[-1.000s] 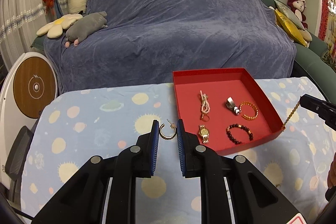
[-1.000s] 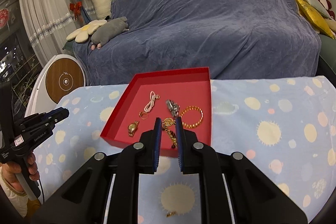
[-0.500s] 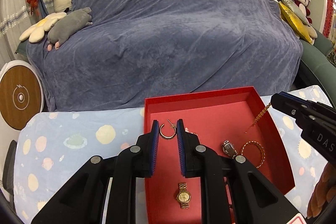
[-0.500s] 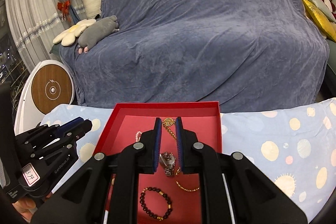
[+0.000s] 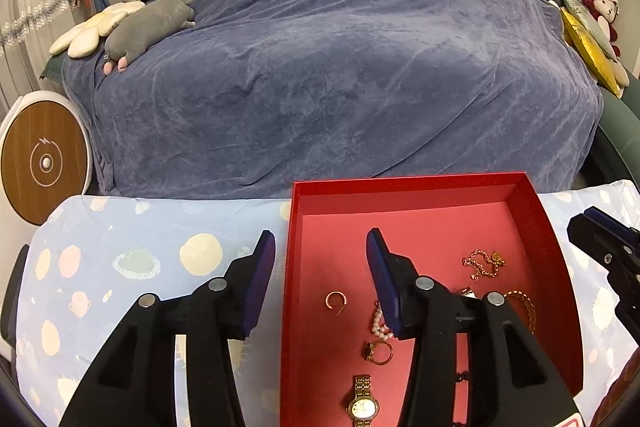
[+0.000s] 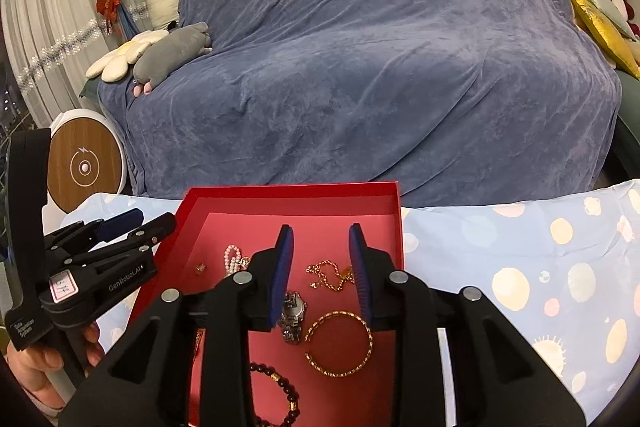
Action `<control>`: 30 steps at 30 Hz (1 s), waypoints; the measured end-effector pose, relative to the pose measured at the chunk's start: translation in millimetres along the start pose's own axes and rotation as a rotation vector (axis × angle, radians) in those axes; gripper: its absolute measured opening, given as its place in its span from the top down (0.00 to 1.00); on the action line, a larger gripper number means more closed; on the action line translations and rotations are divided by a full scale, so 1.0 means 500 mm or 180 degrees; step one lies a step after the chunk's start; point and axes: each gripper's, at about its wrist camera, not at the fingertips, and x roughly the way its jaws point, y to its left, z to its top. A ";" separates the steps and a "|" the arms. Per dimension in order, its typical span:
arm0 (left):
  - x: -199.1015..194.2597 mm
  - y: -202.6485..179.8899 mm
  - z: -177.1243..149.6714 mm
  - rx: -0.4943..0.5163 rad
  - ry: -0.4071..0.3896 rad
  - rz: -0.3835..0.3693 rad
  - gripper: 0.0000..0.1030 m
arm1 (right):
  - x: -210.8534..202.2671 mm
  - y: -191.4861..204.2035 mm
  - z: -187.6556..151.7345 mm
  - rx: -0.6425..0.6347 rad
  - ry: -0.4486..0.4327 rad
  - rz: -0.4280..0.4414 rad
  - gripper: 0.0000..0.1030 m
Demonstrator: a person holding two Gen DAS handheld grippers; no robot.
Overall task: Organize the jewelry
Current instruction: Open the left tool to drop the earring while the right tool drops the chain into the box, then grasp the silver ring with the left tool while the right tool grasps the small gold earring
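Note:
A red tray [image 5: 416,187] [image 6: 296,191] sits on the spotted blue cloth. My left gripper [image 5: 321,251] is open and empty above the tray's left wall. A gold hoop earring [image 5: 335,300] lies on the tray floor below it. My right gripper [image 6: 321,247] is open and empty over the tray. A gold chain [image 6: 330,275] [image 5: 482,263] lies on the floor between its fingers. Also in the tray are a pearl bracelet [image 6: 232,259], a silver watch [image 6: 293,313], a gold bangle [image 6: 338,343], a dark bead bracelet [image 6: 280,387], a ring [image 5: 378,351] and a gold watch [image 5: 363,405].
A sofa under a blue-grey throw [image 5: 340,59] stands just behind the table. Plush toys [image 5: 148,27] lie on its left end. A round white and wood device [image 5: 44,163] stands at the left. The left gripper shows at the left in the right wrist view [image 6: 92,259].
Both grippers have opened. The hoop earring has dropped from the left gripper and the gold chain from the right gripper; both now lie on the tray floor.

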 end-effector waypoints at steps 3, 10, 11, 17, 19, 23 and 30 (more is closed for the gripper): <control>-0.050 0.006 -0.024 0.0053 -0.0148 0.0056 0.49 | -0.059 0.003 -0.031 -0.0084 -0.0068 0.0021 0.65; -0.160 -0.002 -0.115 0.0183 -0.0237 0.0245 0.45 | -0.182 0.020 -0.141 -0.0196 -0.0024 0.0052 0.64; -0.173 -0.002 -0.128 0.0185 -0.0229 0.0230 0.45 | -0.194 0.023 -0.156 -0.0205 0.0001 0.0061 0.64; -0.230 0.014 -0.212 0.0046 -0.0110 0.0118 0.45 | -0.251 0.055 -0.255 -0.0325 0.0122 0.0032 0.64; -0.238 0.018 -0.240 0.0013 -0.0047 0.0124 0.45 | -0.260 0.060 -0.282 -0.0294 0.0198 0.0061 0.64; -0.245 0.025 -0.287 -0.0050 0.0082 0.0127 0.45 | -0.270 0.075 -0.332 -0.0271 0.0298 0.0079 0.64; -0.238 0.044 -0.343 -0.0148 0.0223 0.0142 0.45 | -0.267 0.093 -0.393 -0.0261 0.0407 0.0040 0.64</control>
